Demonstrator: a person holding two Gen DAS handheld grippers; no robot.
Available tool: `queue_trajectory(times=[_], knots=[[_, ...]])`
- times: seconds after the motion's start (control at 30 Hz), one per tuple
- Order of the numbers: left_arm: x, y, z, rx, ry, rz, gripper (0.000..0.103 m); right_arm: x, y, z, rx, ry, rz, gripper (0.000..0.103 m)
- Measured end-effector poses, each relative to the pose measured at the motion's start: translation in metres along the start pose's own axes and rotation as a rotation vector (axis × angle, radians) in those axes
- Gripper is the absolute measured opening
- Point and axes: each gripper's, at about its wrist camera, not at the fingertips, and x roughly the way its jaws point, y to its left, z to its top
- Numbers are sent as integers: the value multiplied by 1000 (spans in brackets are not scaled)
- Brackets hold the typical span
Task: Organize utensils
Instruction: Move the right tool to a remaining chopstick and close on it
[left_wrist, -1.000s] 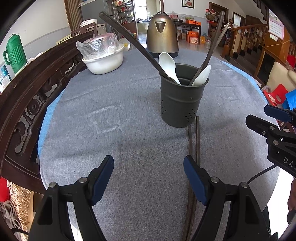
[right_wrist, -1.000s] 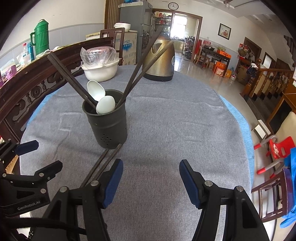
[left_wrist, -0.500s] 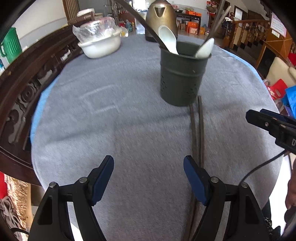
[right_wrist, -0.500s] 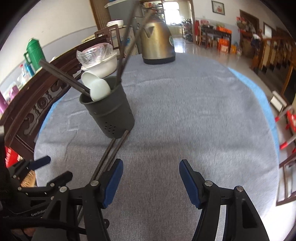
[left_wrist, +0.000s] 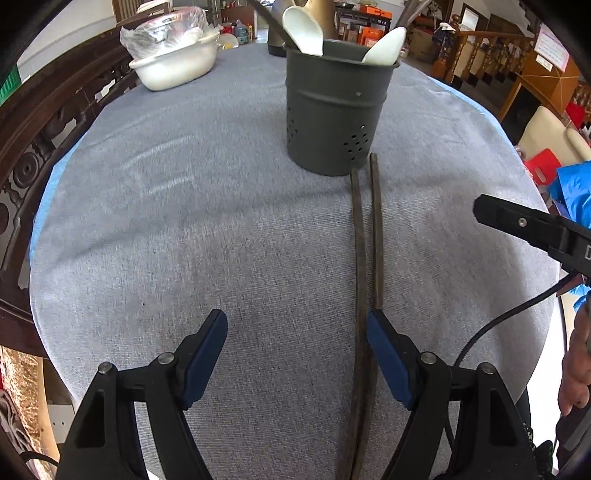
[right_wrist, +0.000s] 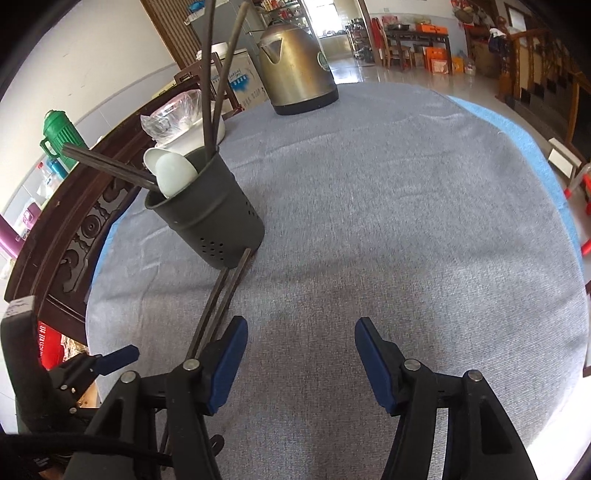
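Note:
Two dark chopsticks lie side by side on the grey tablecloth, running from the foot of the dark green utensil holder toward me. The holder contains two white spoons and more chopsticks. My left gripper hangs open low over the cloth, and the lying chopsticks pass right at its right finger. My right gripper is open with its jaws closing and only bare cloth between them. The chopsticks lie just left of its left finger. The holder looks tilted in the right wrist view.
A metal kettle stands at the table's far side. A white bowl covered in plastic sits far left. A carved wooden chair back borders the table's left edge. A hand shows at the right.
Both grippers sank toward the table and tipped further down, so holder and chopsticks look nearer. The right wrist view rolled, and the right jaws narrowed slightly.

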Motion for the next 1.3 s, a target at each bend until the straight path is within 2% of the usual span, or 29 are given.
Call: queue_trajectory(times=[0.37, 0.4, 0.47, 0.73, 0.8, 0.87, 1.03, 1.07, 1.2, 1.3], knots=[[-5, 16, -5, -27, -17, 38, 78, 7, 3, -3, 21, 25, 33, 63], [-6, 17, -6, -29, -19, 44, 78, 8, 6, -2, 21, 24, 41, 60], [-8, 18, -9, -34, -22, 48, 78, 11, 11, 0, 16, 32, 62, 40], [-15, 28, -16, -62, -34, 45, 78, 35, 42, 28, -33, -19, 132, 38], [-16, 33, -16, -74, -36, 45, 78, 47, 48, 34, -49, -13, 110, 34], [-14, 40, -15, -88, -35, 43, 78, 58, 48, 37, -41, 4, 112, 28], [-17, 54, -16, -100, -41, 40, 78, 85, 41, 41, 4, 64, 115, 20], [-17, 56, -15, -98, -42, 40, 78, 87, 42, 41, -2, 56, 104, 15], [-17, 56, -13, -97, -44, 40, 78, 86, 45, 38, -24, 45, 96, 12], [-12, 56, -8, -99, -44, 42, 78, 79, 37, 33, 6, 40, 107, 8]])
